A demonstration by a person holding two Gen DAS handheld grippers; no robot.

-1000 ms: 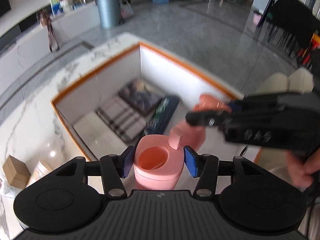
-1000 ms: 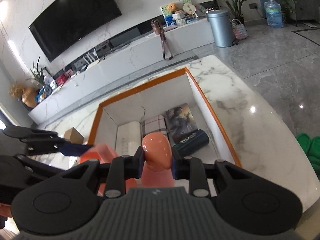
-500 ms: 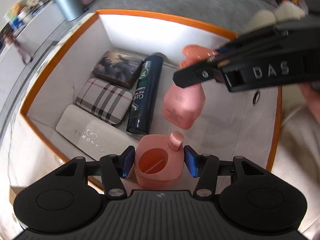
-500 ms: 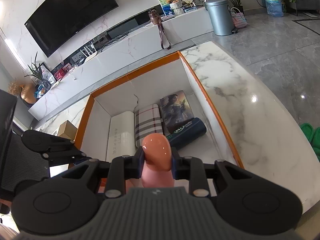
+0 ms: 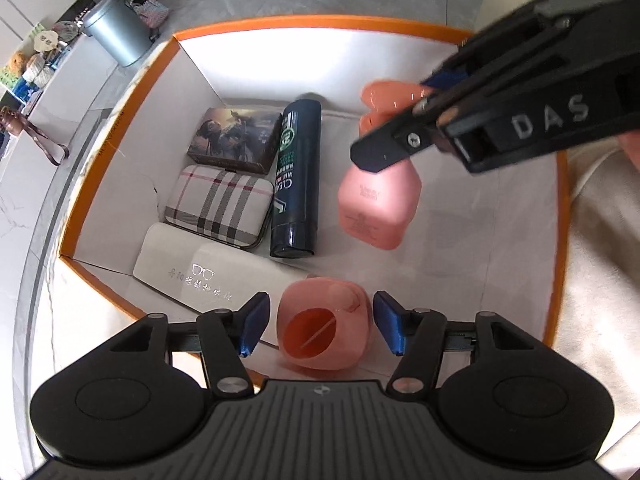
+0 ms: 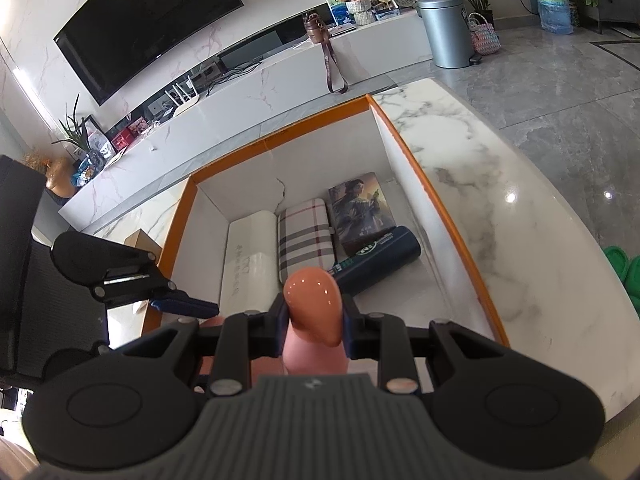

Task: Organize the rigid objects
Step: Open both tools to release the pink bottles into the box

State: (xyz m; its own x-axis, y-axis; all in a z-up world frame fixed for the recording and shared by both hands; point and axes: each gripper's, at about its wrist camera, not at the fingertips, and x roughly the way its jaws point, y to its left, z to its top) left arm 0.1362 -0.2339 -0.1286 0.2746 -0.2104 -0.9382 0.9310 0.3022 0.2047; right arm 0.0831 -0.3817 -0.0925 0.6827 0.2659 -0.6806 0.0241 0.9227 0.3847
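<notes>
Two pink containers — the cup [image 5: 326, 322] sits between the left gripper's [image 5: 320, 326] opening jaws at lower centre, pads clear; the right gripper [image 6: 314, 318] clamps the bottle [image 6: 314, 304] above the box [image 5: 120, 128].

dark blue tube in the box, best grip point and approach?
Grip the dark blue tube mid-body, from straight above, jaws across its narrow width. It lies flat; the plaid case crowds one side, so keep that finger slim in the gap.

My left wrist view: steeply down, close above the orange-rimmed box [image 5: 554, 240]. My right wrist view: slanted across it toward the television [image 6: 148, 24]. Shared: box interior.
</notes>
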